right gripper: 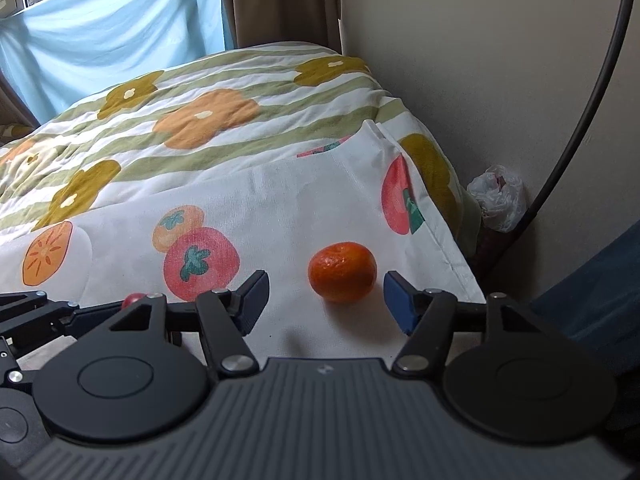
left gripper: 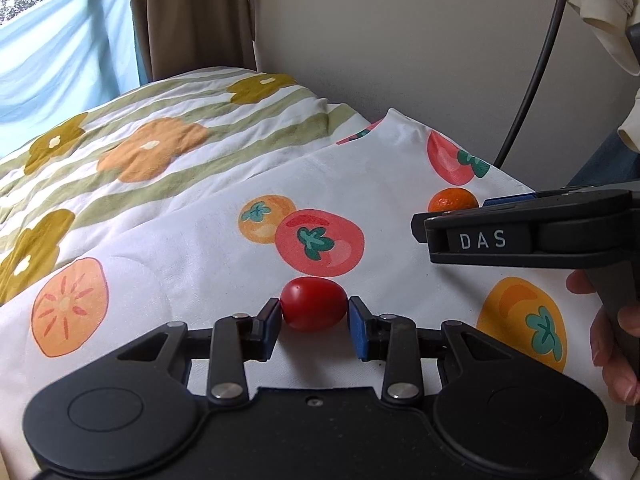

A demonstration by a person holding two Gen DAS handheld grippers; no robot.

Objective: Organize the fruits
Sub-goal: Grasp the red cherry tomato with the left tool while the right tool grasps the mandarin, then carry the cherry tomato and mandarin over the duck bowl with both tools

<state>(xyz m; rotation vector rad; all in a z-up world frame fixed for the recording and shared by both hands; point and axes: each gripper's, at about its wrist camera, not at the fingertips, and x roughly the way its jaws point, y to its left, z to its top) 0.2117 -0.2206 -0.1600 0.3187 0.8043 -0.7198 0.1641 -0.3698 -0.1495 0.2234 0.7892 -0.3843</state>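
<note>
Left gripper [left gripper: 314, 316] pinching cherry tomato [left gripper: 313, 309] mid-frame; right gripper [right gripper: 326, 300] spread around tangerine [right gripper: 342, 272], must close, then lift.

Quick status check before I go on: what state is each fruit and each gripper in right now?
cherry tomato: on the fruit-print cloth, clamped between the left pads.
left gripper: shut on the cherry tomato.
mandarin: resting on the cloth, untouched.
right gripper: open, pads either side of the mandarin, not touching.

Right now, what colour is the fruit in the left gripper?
Red: the small tomato, clearest in the left wrist view.
</note>
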